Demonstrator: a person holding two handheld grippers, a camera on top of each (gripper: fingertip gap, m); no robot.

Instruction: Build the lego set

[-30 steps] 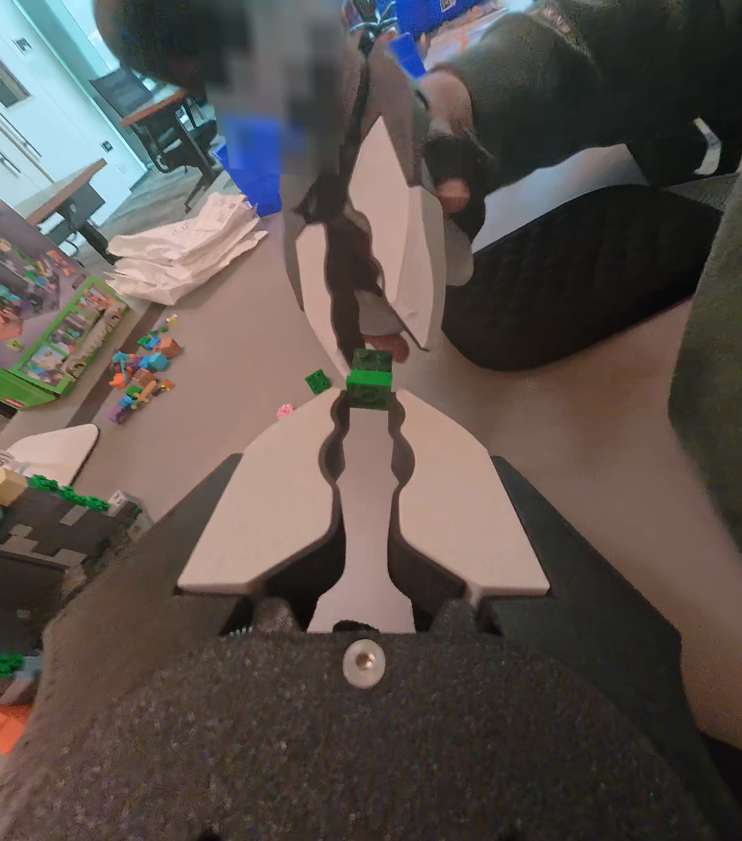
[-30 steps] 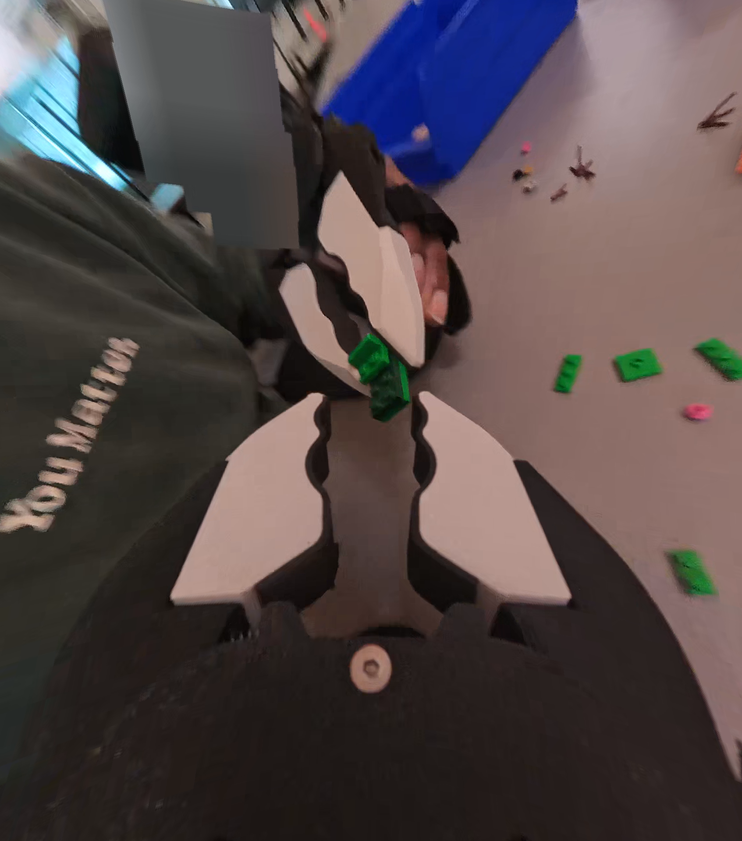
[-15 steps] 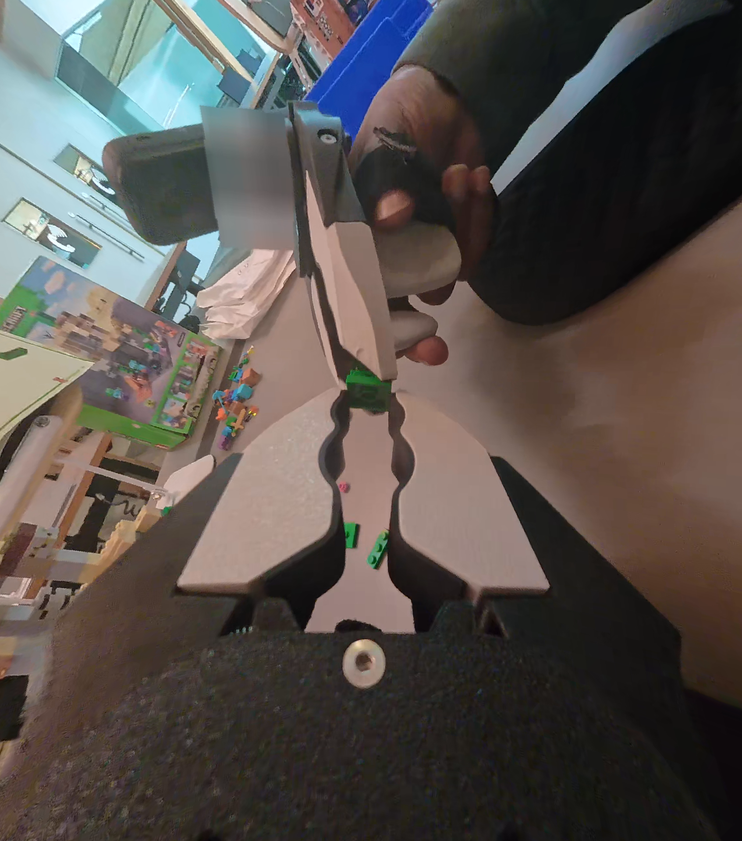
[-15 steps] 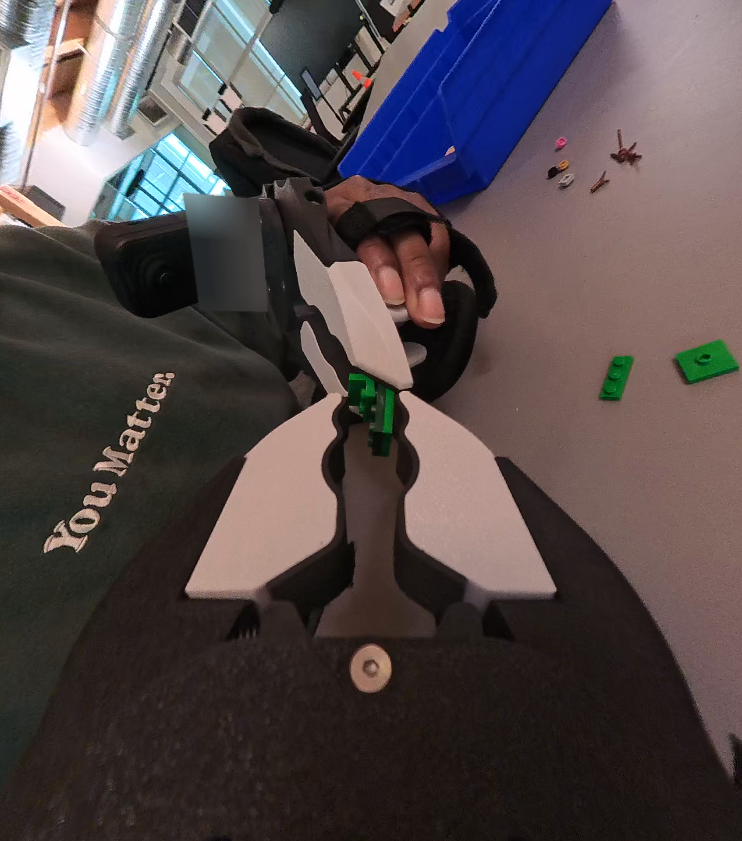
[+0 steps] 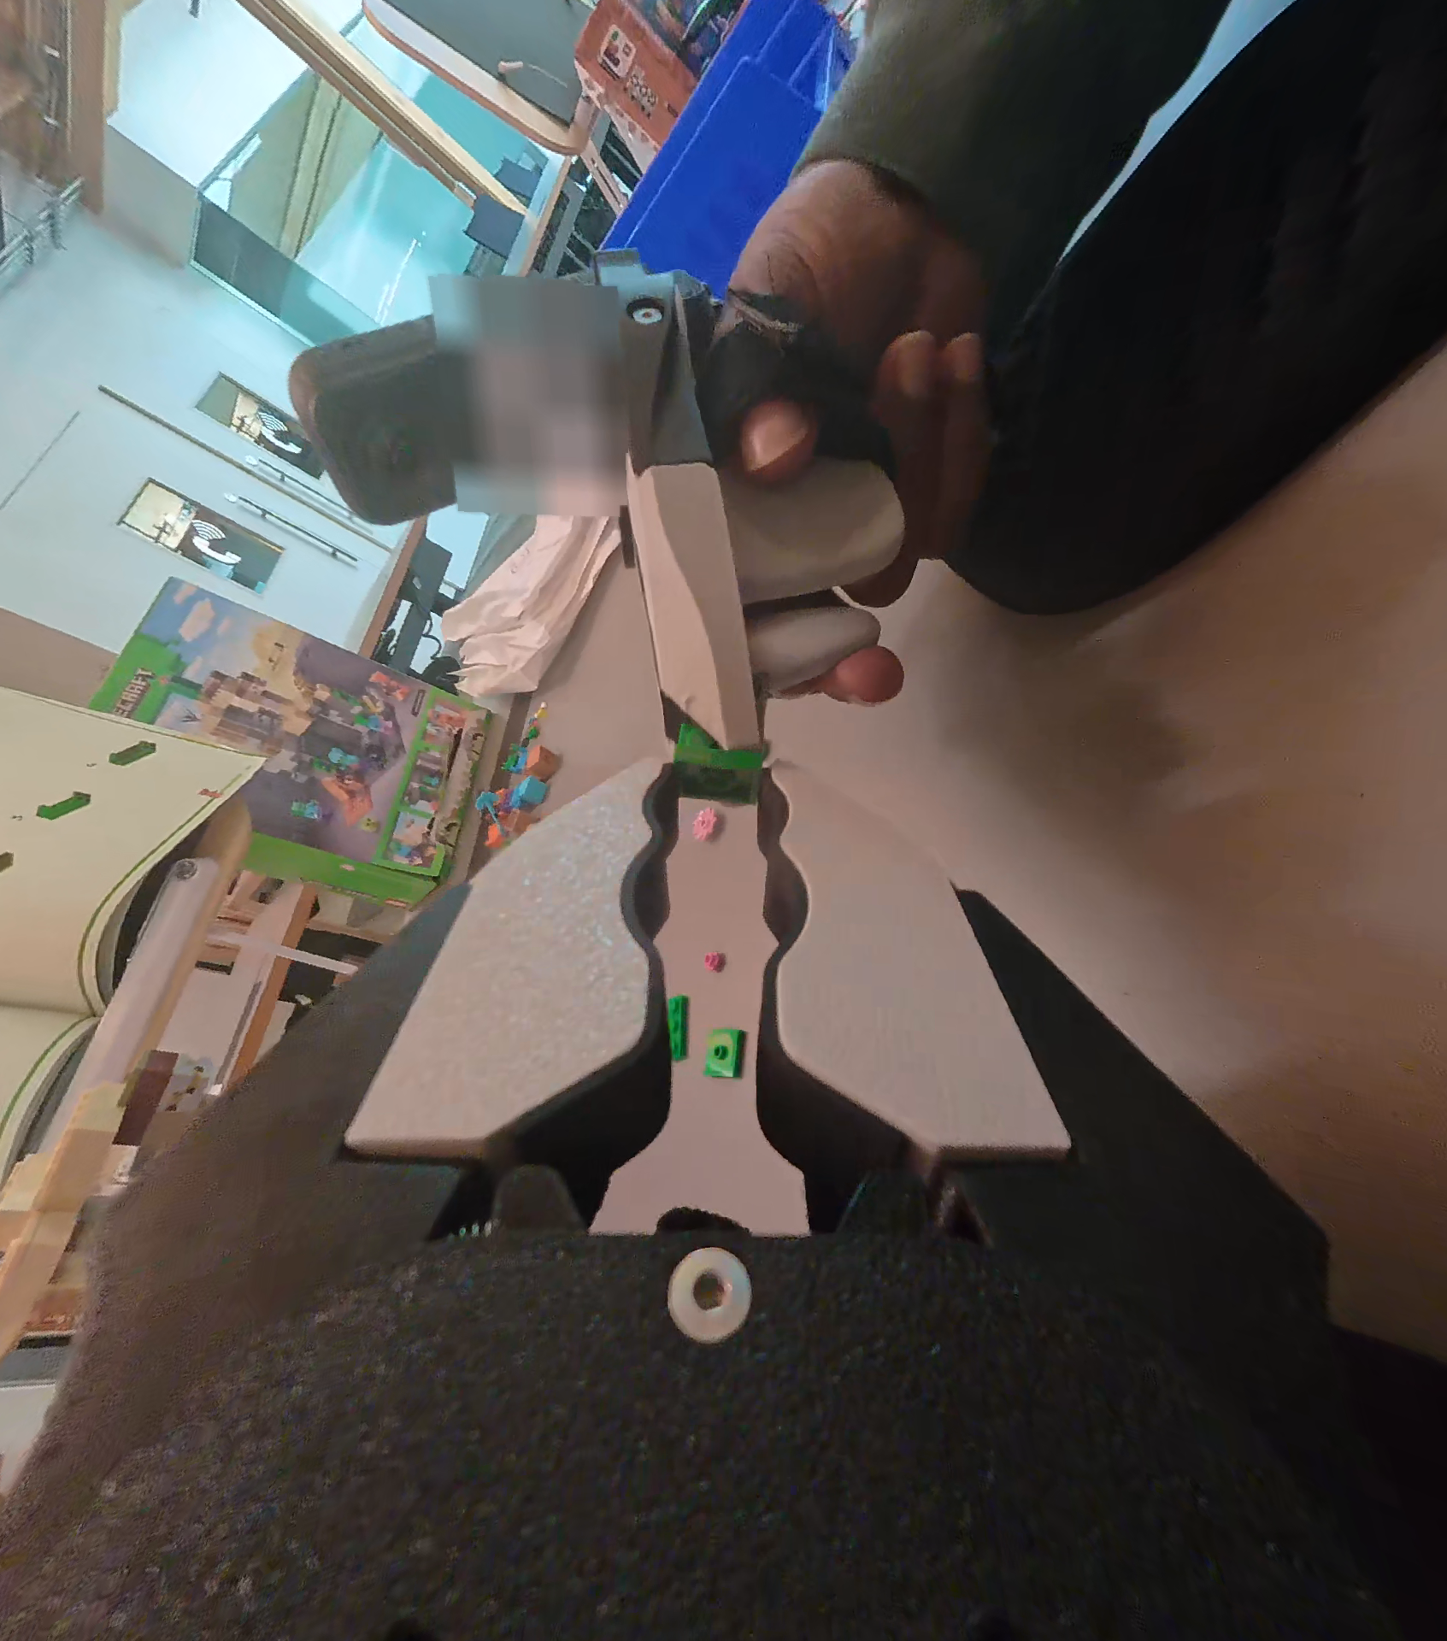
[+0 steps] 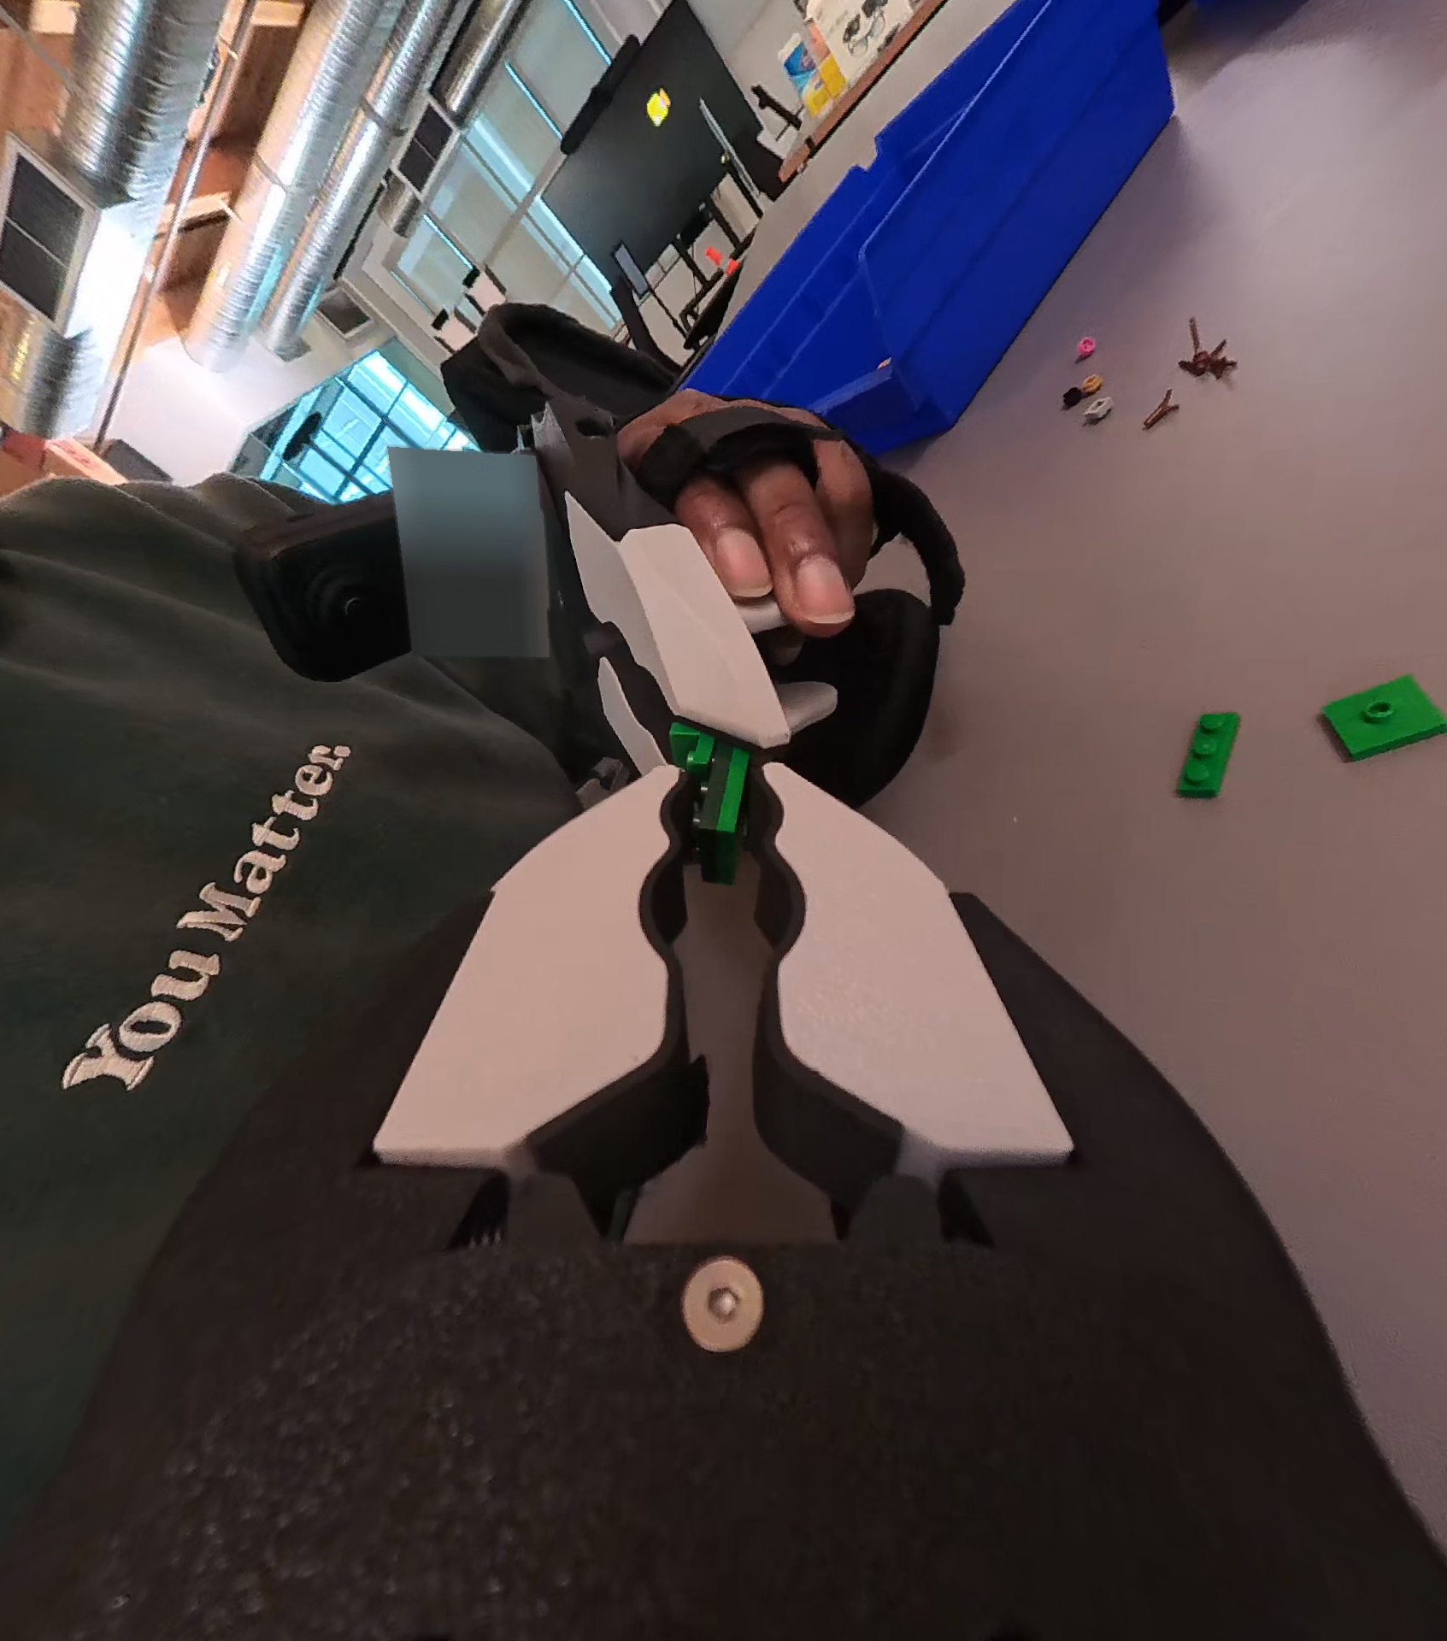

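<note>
A small stack of green plastic Lego plates [image 6: 715,799] is held in the air between two grippers that meet tip to tip. The right gripper [image 6: 718,781], white-fingered on a black body, is narrowed onto the stack's sides. The left gripper [image 5: 715,777], of the same build, also pinches the green stack [image 5: 718,771] at its fingertips. Beyond the right gripper's tips a gloved hand [image 6: 777,524] grips the other tool. On the grey table [image 6: 1146,977] to the right gripper's right lie a flat green square plate [image 6: 1384,716] and a narrow green plate [image 6: 1208,755]. Farther off stands a blue plastic bin [image 6: 968,240].
</note>
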